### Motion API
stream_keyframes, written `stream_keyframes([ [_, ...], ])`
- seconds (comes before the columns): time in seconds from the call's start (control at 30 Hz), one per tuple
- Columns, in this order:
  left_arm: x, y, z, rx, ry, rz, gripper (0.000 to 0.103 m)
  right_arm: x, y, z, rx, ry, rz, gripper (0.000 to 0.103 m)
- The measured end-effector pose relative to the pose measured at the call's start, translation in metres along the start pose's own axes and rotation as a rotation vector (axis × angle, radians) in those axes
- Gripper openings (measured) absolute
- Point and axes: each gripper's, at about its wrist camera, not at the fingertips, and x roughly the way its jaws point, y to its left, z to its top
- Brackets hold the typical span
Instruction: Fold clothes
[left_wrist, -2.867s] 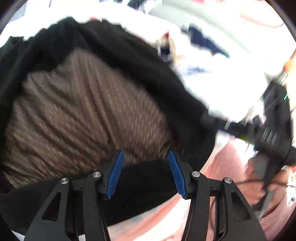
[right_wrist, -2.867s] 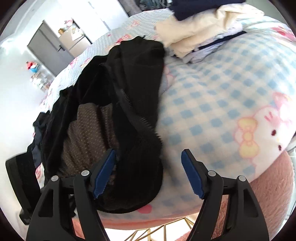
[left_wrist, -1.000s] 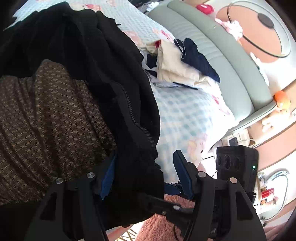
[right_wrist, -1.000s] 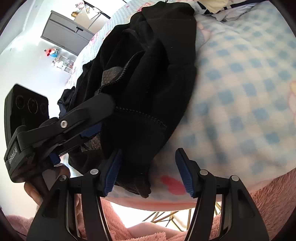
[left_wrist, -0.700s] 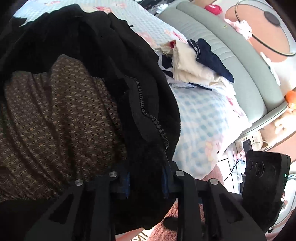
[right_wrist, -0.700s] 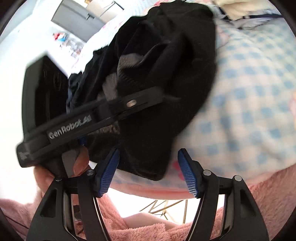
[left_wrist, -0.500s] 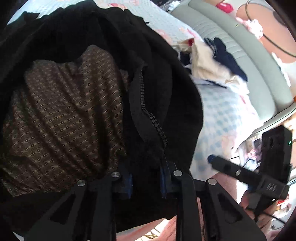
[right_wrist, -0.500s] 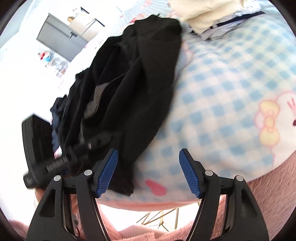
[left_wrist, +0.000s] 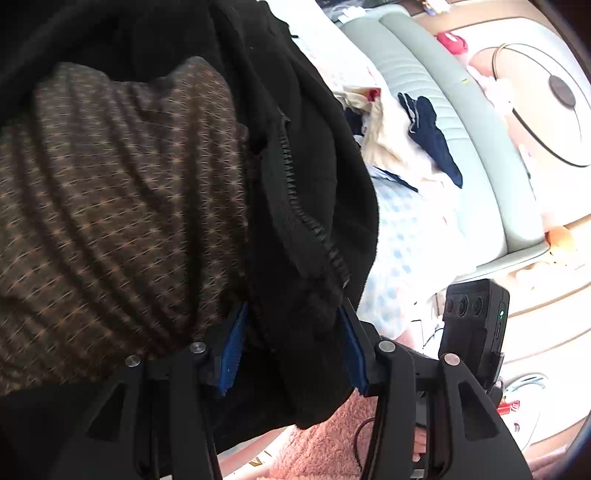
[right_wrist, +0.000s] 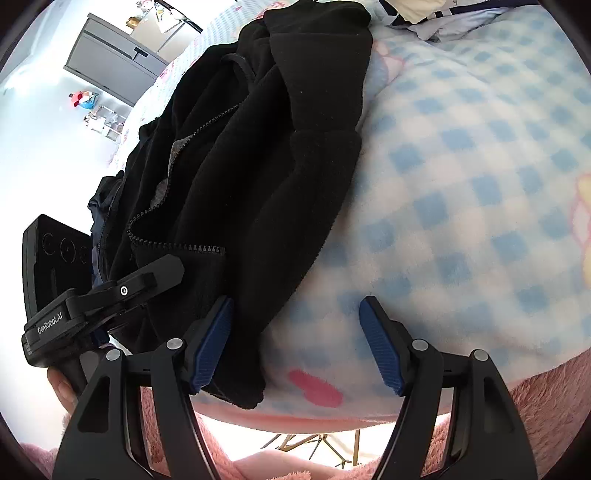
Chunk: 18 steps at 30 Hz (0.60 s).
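Observation:
A black fleece jacket (left_wrist: 314, 155) with a zip and a brown patterned lining (left_wrist: 122, 206) lies bunched on a blue-and-white checked blanket (right_wrist: 461, 203). My left gripper (left_wrist: 291, 343) sits at the jacket's near zip edge. Its jaws are opening, with a thick bunch of fleece between the blue pads, which no longer pinch it. In the right wrist view the jacket (right_wrist: 266, 166) hangs over the bed's edge. My right gripper (right_wrist: 295, 343) stands open there, its left pad against the hem and its right pad over bare blanket. The left gripper (right_wrist: 110, 291) shows at that view's left.
A pile of cream and navy clothes (left_wrist: 399, 144) lies farther along the bed. Beyond it stands a grey-green padded headboard (left_wrist: 461, 122). Pink fluffy fabric (right_wrist: 535, 398) lies below the bed's edge. A grey cabinet (right_wrist: 110, 62) stands far off across the room.
The left jaws shut on the jacket's zip edge, then spread apart again around it. The left gripper sank slightly. The right gripper shifted along the hem and stayed open.

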Motion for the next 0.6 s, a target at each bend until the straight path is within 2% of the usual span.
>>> stream_keyframes([
  [0.13, 0.014, -0.015, 0.005, 0.014, -0.008, -0.069, 0.047, 0.003, 0.008, -0.001, 0.000, -0.002, -0.016, 0.072],
  [0.17, 0.016, -0.021, 0.004, 0.050, -0.015, -0.042, 0.037, 0.003, 0.009, 0.000, 0.002, -0.002, -0.021, 0.072],
  [0.2, 0.021, -0.029, 0.001, 0.094, -0.016, 0.019, 0.022, 0.004, 0.009, -0.001, 0.003, 0.002, -0.029, 0.072],
  [0.23, 0.027, -0.036, -0.001, 0.133, -0.014, 0.084, 0.022, 0.006, 0.010, -0.001, 0.003, 0.004, -0.037, 0.072],
  [0.27, 0.029, -0.037, -0.003, 0.137, -0.016, 0.110, 0.021, 0.009, 0.013, -0.001, 0.005, 0.004, -0.043, 0.072],
  [0.47, 0.006, -0.026, -0.010, 0.066, -0.076, 0.098, 0.017, 0.003, 0.018, 0.000, 0.024, -0.029, -0.015, 0.072],
  [0.57, -0.011, -0.025, -0.018, 0.073, -0.095, 0.083, 0.017, -0.023, 0.043, 0.005, -0.096, -0.164, -0.090, 0.072],
  [0.6, -0.016, -0.025, -0.021, 0.071, -0.102, 0.075, 0.017, -0.027, 0.051, 0.009, -0.137, -0.172, -0.095, 0.074],
])
